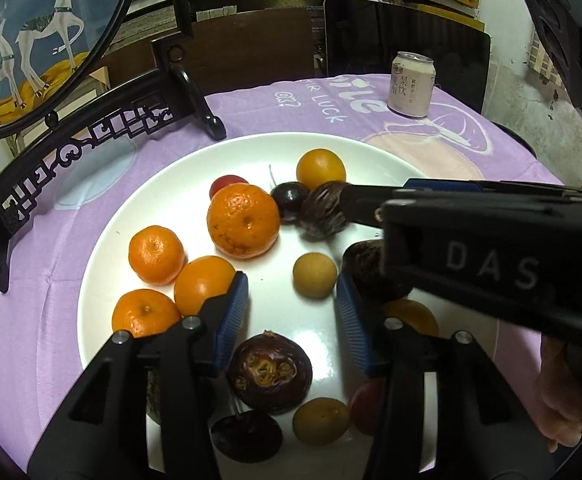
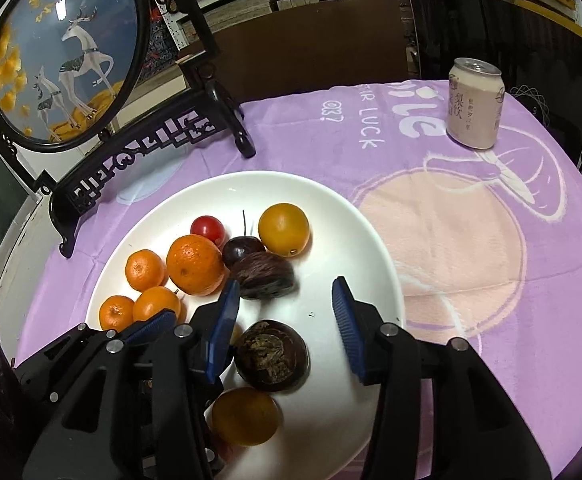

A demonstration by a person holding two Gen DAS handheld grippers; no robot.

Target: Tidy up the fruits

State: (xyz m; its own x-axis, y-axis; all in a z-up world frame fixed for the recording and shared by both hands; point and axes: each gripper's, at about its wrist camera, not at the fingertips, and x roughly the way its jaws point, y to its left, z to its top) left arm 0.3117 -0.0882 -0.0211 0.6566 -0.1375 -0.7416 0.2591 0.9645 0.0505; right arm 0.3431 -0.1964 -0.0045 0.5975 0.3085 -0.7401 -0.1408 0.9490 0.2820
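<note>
A white plate holds several fruits: mandarins, yellow fruits, a dark cherry, a red cherry tomato and dark brown water chestnuts. My left gripper is open over the plate above a purple-brown fruit. My right gripper is open above another chestnut; in the left wrist view its body reaches in from the right, fingertips beside the chestnut.
The plate sits on a purple cloth. A drink can stands at the back right. A black-framed round deer picture on a stand stands at the back left. A dark chair back is behind the table.
</note>
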